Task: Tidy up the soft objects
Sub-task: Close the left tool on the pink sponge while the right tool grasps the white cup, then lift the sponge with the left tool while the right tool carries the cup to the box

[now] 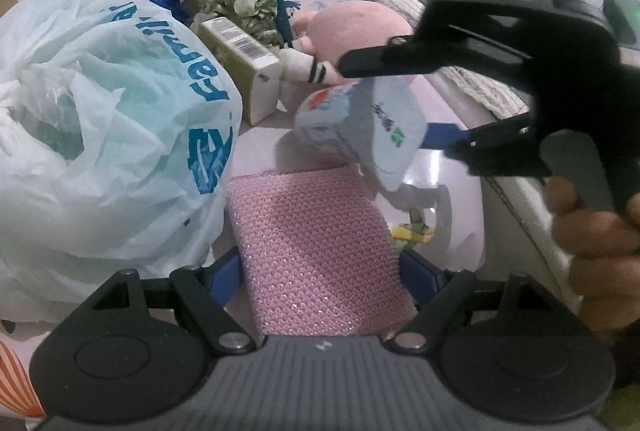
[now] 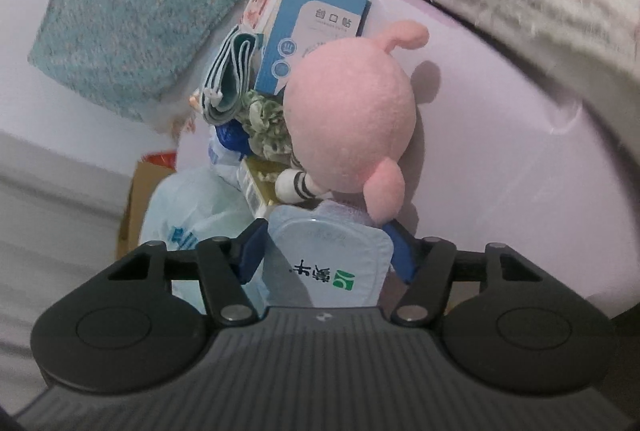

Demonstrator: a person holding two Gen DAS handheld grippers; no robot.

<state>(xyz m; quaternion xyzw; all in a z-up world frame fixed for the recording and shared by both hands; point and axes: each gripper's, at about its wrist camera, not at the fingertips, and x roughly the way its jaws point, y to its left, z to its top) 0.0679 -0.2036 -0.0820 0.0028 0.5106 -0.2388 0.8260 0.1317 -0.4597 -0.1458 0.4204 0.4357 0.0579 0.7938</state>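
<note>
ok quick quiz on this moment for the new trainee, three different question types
1. True or false: the right gripper holds the pale blue cup.
2. What sits between the left gripper's fingers? A pink mesh sponge; B plastic bag; C green box.
3. Which soft thing lies just beyond the cup in the right wrist view?
Key: 1 true; 2 A; 3 the pink plush toy.
</note>
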